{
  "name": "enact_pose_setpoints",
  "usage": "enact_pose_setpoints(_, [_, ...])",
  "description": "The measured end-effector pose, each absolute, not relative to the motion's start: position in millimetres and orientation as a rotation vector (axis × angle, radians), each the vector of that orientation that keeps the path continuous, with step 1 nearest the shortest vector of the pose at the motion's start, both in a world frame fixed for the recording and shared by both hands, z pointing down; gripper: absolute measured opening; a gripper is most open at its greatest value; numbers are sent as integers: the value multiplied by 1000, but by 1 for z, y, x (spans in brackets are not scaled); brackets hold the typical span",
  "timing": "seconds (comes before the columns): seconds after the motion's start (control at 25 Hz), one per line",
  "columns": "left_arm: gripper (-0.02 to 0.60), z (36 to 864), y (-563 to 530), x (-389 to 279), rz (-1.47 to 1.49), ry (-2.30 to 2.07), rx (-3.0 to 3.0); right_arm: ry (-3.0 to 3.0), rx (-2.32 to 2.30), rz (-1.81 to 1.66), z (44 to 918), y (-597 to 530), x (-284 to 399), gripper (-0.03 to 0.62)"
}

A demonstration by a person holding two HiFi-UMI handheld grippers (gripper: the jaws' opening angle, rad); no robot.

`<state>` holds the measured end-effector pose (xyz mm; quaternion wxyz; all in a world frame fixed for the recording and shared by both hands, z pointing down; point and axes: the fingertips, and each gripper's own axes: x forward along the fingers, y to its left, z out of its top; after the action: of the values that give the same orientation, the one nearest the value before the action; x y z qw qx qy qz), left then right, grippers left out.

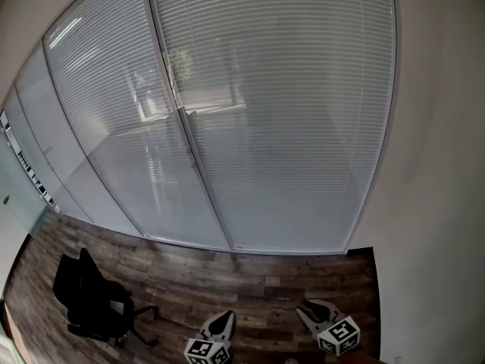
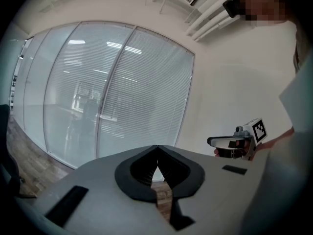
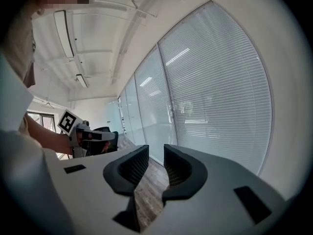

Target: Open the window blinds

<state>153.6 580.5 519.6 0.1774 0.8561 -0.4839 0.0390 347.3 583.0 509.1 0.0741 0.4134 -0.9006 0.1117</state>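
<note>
**Grippers (nearest).** The left gripper (image 1: 225, 316) and the right gripper (image 1: 307, 307) sit at the lower edge of the head view, side by side and apart. Both point toward the glazed wall ahead. Each carries a marker cube, left (image 1: 204, 349) and right (image 1: 339, 336).

- Left gripper: the fingers (image 2: 142, 169) are fully closed, with the tips meeting in a point. Nothing is held between them.
- Right gripper: the fingers (image 3: 133, 164) stand apart with a clear gap. Nothing is between them, and only the floor shows through the gap.

**Floor zone.** A wood-plank floor (image 1: 258, 279) runs from under the grippers to the foot of the glazing. A black office chair (image 1: 91, 298) stands on it to the left of the left gripper.

**Task item (farthest).** The window blinds (image 1: 280, 112) hang behind the glass panes across the wall ahead, well apart from both grippers.

- The blinds are lowered over the full visible height of the panes.
- The horizontal slats are set close together, so only dim shapes show through them.
- A vertical frame post (image 1: 182, 120) divides the two main panes.
- A plain white wall (image 1: 432, 203) borders the glazing on the right.
- Further glass panels (image 1: 34, 158) continue to the left.
</note>
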Motion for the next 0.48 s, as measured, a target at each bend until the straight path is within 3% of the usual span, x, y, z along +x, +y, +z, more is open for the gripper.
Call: enact_pose_setpoints(0.48, [15,521,623,173,84,-1475,2335,-2710,1207,387,510,603,390,83])
